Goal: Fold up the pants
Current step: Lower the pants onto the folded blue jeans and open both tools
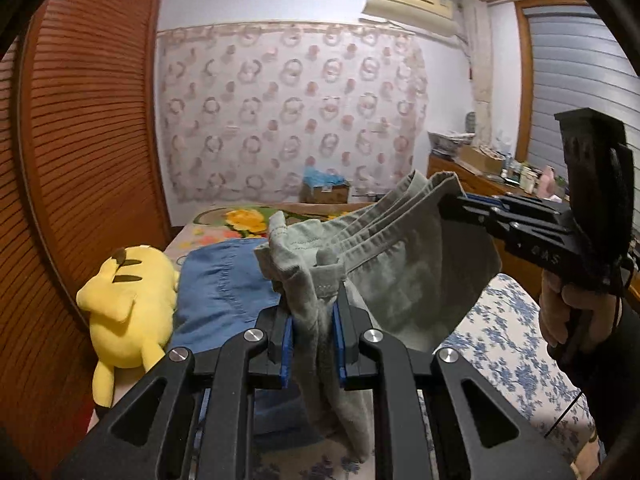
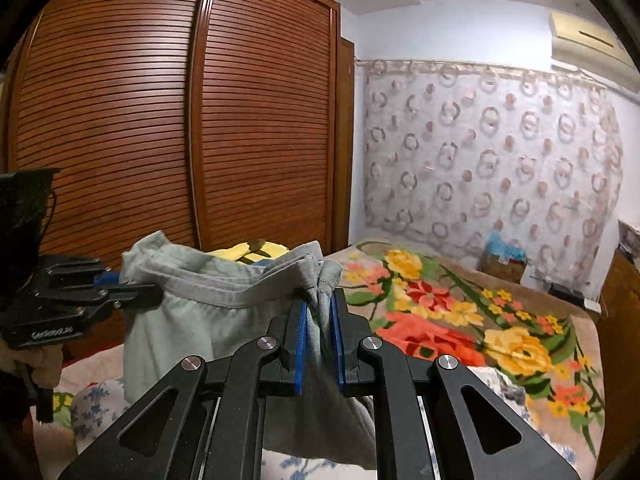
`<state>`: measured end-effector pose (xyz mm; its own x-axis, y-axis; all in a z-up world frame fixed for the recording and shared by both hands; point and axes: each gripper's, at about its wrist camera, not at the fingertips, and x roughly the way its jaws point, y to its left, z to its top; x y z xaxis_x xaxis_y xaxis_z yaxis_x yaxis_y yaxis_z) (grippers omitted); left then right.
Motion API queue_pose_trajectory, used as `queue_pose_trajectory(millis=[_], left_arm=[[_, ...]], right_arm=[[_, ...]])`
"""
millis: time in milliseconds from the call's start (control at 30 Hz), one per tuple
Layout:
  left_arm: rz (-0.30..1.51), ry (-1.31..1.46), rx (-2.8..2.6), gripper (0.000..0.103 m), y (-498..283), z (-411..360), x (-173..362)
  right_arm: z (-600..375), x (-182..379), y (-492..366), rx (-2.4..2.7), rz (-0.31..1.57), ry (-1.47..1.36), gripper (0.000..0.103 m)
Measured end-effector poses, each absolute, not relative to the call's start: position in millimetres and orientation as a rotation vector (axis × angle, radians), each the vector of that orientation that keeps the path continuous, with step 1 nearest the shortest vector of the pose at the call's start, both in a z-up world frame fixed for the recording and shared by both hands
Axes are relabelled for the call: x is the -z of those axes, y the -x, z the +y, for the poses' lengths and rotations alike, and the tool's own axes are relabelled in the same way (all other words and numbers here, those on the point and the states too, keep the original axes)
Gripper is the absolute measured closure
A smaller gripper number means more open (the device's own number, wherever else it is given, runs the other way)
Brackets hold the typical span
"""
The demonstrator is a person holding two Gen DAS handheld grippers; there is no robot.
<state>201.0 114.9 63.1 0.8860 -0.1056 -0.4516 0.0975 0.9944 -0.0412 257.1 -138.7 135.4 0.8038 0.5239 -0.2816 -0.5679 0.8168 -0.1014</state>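
Observation:
Grey-green pants point(image 1: 404, 280) hang in the air above the bed, stretched by the waistband between the two grippers. In the left wrist view my left gripper point(image 1: 314, 300) is shut on one bunched end of the waistband, blue pads pressing the cloth. The right gripper point(image 1: 448, 202) pinches the other end at the right, held by a hand point(image 1: 568, 312). In the right wrist view my right gripper point(image 2: 320, 300) is shut on a fold of the pants point(image 2: 192, 320). The left gripper point(image 2: 152, 290) grips the far end at the left. The legs droop below.
A yellow plush toy point(image 1: 124, 304) and a blue garment point(image 1: 224, 292) lie on the bed under the pants. A flowered blanket point(image 2: 460, 312) covers the far part of the bed. A brown slatted wardrobe point(image 2: 160, 120) stands alongside, and a cluttered dresser point(image 1: 480, 176) is at the right.

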Motion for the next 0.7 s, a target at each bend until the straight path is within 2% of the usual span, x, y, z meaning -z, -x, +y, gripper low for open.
queue_pose_trajectory(millis=[700], left_arm=[[0.555, 0.185, -0.003, 0.086, -217, 199, -3]], right_arm=[[-44, -112, -381, -0.714, 0.324, 0.280, 0.092]])
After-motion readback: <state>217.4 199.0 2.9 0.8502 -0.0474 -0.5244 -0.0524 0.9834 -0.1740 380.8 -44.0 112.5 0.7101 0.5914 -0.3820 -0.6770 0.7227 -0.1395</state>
